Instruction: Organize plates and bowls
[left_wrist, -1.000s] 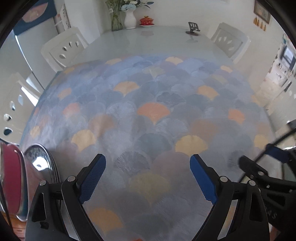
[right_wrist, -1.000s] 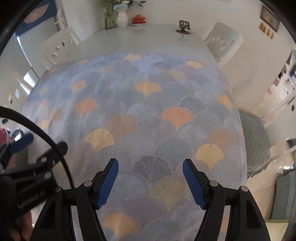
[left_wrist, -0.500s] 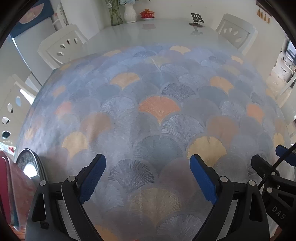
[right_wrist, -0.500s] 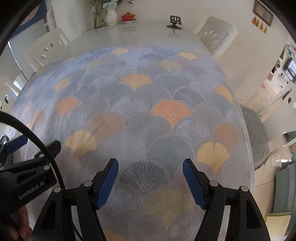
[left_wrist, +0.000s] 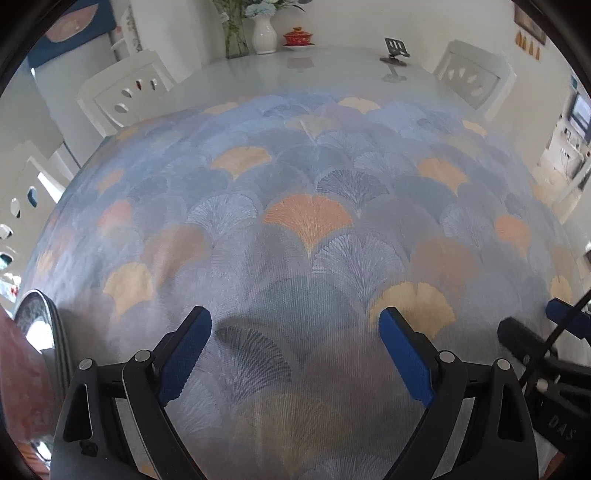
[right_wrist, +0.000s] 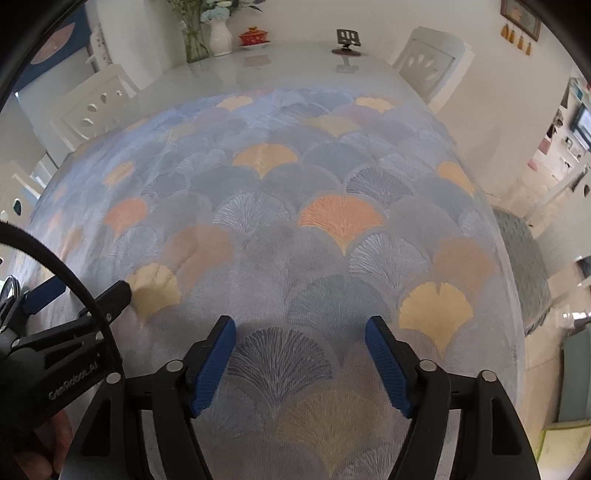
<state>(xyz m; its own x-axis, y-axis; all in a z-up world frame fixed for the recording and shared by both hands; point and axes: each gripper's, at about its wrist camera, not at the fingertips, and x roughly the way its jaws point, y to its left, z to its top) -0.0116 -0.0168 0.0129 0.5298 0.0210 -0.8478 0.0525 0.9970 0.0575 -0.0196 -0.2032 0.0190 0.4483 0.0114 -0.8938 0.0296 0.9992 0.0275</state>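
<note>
A shiny metal plate stands at the table's near left edge in the left wrist view, next to a red object that is cut off by the frame. My left gripper is open and empty above the fan-patterned tablecloth, to the right of the plate. My right gripper is open and empty over the same cloth. The left gripper also shows in the right wrist view, and the right gripper shows at the right edge of the left wrist view.
White chairs stand on both sides of the table. At the far end are a white vase, a red lidded bowl and a small black stand. A grey cushioned seat is beyond the table's right edge.
Both grippers have moved a little forward and lower over the cloth. The plate at the left has slid nearer the frame's edge. Both jaws stay open.
</note>
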